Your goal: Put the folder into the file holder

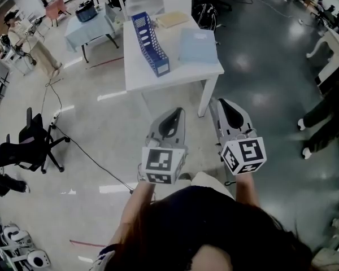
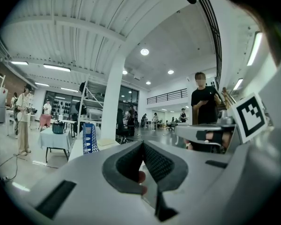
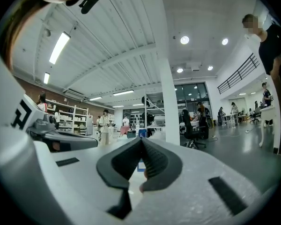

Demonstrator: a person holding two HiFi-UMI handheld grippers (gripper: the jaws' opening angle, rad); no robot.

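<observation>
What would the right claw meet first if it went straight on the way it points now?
Most likely the front edge of the white table, near its right corner. The space between the right claw and it looks free. Whether the claw is level with the tabletop is unclear.

One file holder (image 1: 151, 44), one pale blue folder (image 1: 198, 45), one tan sheet (image 1: 172, 20), one table (image 1: 175, 75), two tools: left tool (image 1: 175, 113), right tool (image 1: 222, 102).

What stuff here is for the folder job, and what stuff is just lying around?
For the job:
- light blue folder
- blue file holder
- white table they sit on
- left hand-held gripper and right hand-held gripper, both shut and empty

Just lying about:
- tan papers
- black office chair
- floor cable
- cloth-covered table
</observation>
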